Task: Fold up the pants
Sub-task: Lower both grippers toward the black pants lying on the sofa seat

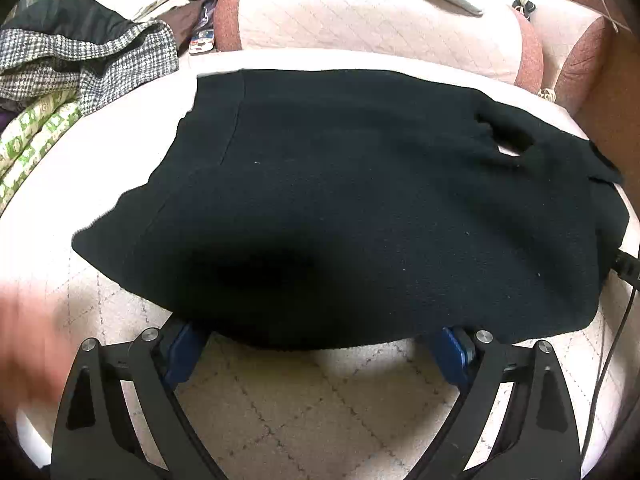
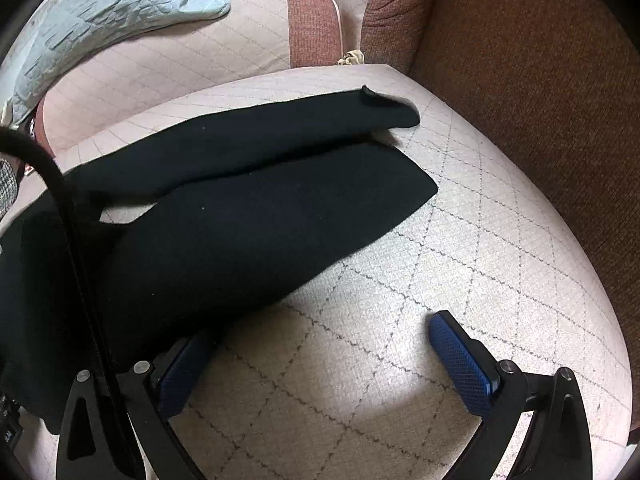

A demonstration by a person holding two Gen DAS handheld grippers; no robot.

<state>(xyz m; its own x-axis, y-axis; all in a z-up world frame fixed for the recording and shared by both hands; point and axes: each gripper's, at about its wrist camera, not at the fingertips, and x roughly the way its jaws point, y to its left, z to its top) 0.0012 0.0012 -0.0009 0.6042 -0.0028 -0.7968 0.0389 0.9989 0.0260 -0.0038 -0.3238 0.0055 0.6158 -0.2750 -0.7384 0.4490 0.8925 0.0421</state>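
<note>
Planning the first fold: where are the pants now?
The black pants lie spread on the quilted sofa seat, just ahead of the open left claw.

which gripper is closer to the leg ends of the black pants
Right. The right gripper sits open at the leg side, with the leg ends ahead of it. The left gripper sits open at the near edge of the pants, toward the waistband.

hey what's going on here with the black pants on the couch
A person is working with two handheld claws to fold black pants that lie spread flat on a quilted sofa cover. Both claws are open and hold nothing. The left claw sits at the near edge of the pants, and the right claw is by the near leg. The two legs lie side by side, with no fold visible.
</note>
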